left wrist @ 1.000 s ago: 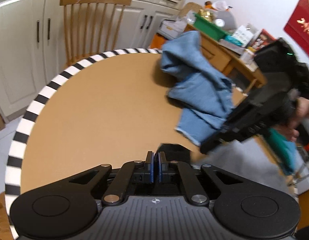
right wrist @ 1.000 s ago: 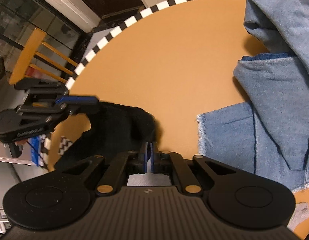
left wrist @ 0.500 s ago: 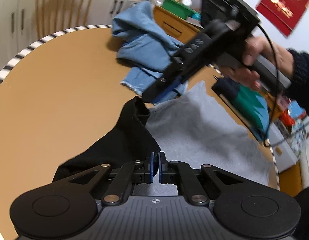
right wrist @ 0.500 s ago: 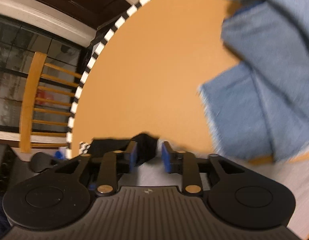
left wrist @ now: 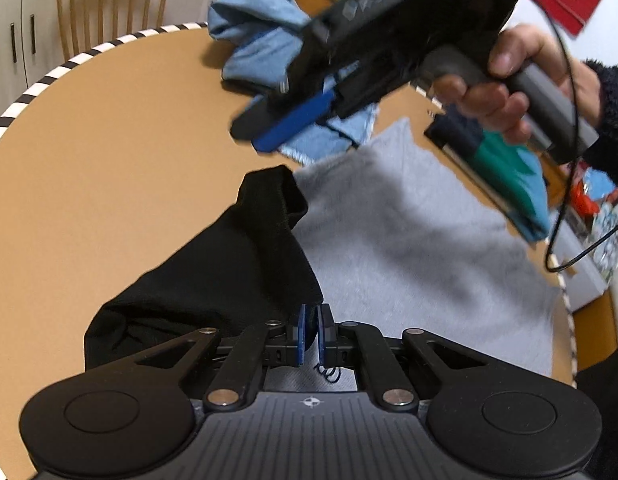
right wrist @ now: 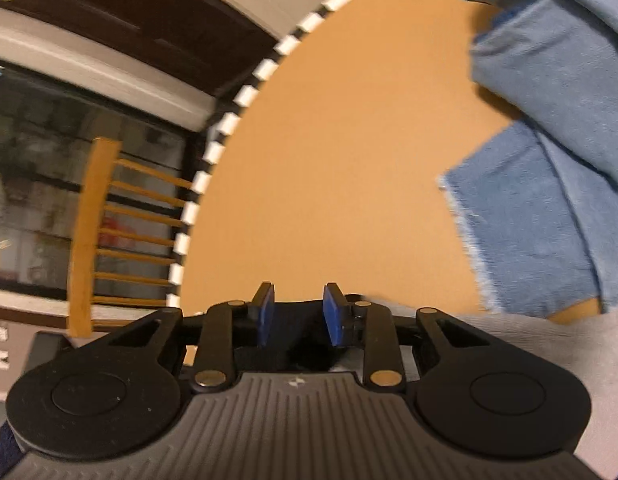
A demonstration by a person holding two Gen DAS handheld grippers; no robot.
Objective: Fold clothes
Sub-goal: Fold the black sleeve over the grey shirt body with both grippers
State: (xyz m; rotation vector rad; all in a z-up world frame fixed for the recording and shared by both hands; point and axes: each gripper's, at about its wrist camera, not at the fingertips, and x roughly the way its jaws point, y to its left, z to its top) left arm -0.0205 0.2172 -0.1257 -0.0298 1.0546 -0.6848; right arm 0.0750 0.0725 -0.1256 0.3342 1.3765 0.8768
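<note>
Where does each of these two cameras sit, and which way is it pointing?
Left wrist: rides the left gripper, shut on the black garment; looks across the table at the grey cloth, the right gripper and hand.
Right wrist: rides the open right gripper; faces the striped table edge and a chair.
Both show the blue denim.
</note>
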